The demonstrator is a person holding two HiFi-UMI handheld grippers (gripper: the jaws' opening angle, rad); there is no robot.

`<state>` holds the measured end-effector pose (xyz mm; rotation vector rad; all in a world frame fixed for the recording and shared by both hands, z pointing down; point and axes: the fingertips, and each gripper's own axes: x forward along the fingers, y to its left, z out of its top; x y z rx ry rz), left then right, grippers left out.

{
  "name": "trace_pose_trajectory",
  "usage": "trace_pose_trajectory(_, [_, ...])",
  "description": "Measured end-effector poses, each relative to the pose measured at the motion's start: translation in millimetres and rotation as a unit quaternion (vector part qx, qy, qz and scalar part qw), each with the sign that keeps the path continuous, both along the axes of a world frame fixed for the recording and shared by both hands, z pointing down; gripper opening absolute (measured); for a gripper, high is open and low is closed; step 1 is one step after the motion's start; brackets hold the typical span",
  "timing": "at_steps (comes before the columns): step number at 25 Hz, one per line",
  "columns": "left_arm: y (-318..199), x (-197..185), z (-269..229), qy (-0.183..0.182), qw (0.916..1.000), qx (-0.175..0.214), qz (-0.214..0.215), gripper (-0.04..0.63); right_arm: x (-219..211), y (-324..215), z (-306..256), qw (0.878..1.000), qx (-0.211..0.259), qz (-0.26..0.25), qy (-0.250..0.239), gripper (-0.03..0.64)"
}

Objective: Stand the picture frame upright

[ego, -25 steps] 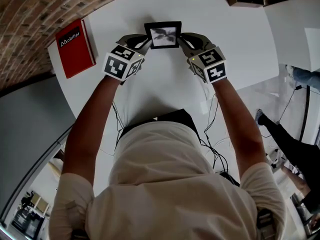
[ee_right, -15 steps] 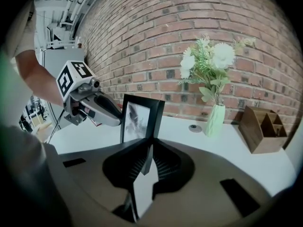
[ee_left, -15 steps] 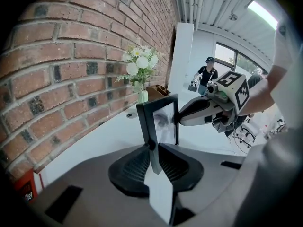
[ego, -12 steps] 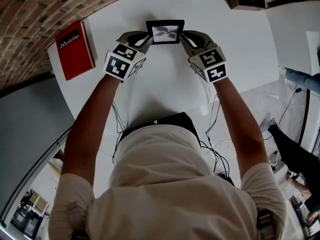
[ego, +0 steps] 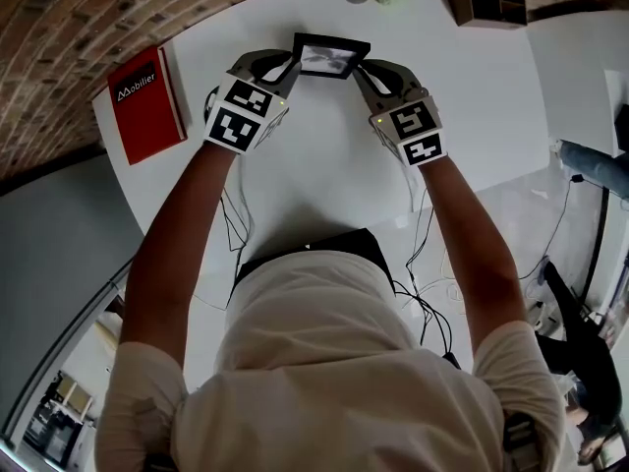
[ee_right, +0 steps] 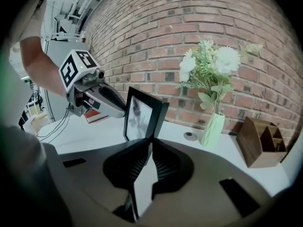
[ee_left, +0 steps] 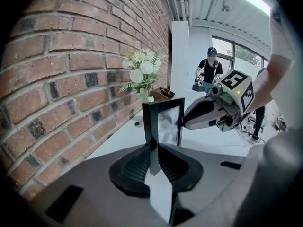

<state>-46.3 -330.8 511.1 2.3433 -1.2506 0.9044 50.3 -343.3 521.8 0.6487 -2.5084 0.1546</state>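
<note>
The left gripper (ego: 288, 67) holds the left side rail of the picture frame (ego: 331, 57). Its fingers (ee_left: 135, 167) have just been closing a little further onto that rail. The right gripper (ego: 362, 73) holds the opposite rail, fingers narrow and pressing on it. The frame stands near upright between them over the white tabletop (ego: 324, 165); no view shows whether its lower edge rests there.

Expected handling: light and rigid, with a smooth glazed face that is probably fragile and slippery. Take hold on the black side rails, never on the glass.

Only the head view shows both grips together, and the red book (ego: 147, 96) left of the frame. Only the gripper views show each rail seated between the fingers. The right gripper view gives the clearest sight of the vase (ee_right: 213, 129) and brick wall (ee_right: 156, 37) beyond the frame.
</note>
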Motion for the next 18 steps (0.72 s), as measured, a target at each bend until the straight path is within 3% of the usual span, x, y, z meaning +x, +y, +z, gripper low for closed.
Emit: trace_pose_trajectory(18, [-17.6, -3.1, 20.4, -0.028, 0.9996, 0.007, 0.003, 0.041, -7.7, -28.8, 6.3, 0.998, 0.068, -0.008, 0.017, 0.034])
